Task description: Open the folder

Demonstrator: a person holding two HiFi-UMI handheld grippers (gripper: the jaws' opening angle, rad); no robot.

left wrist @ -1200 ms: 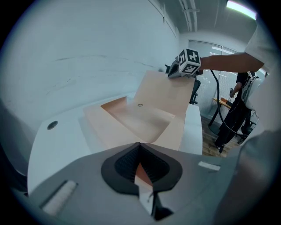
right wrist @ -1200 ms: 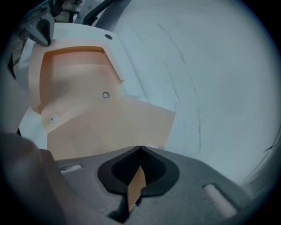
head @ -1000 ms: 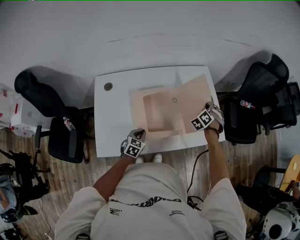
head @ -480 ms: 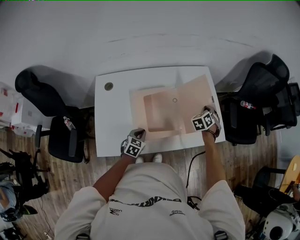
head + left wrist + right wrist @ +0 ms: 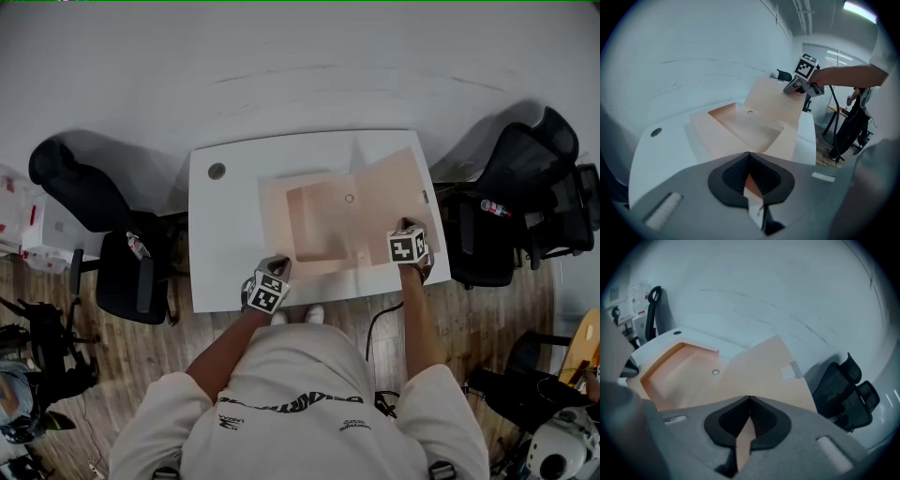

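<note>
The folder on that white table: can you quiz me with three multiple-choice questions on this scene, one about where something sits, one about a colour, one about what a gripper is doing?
1. Where on the table is the round hole?
A. near right corner
B. far left corner
C. dead centre

2. What colour is the folder?
A. blue
B. green
C. pale peach

3. The right gripper is:
A. shut on the folder's cover
B. wide open
C. shut on a pen

Answers: 1 B, the head view shows it there; 2 C, every view shows peach card; 3 A, its own view shows the sheet pinched between closed jaws.
</note>
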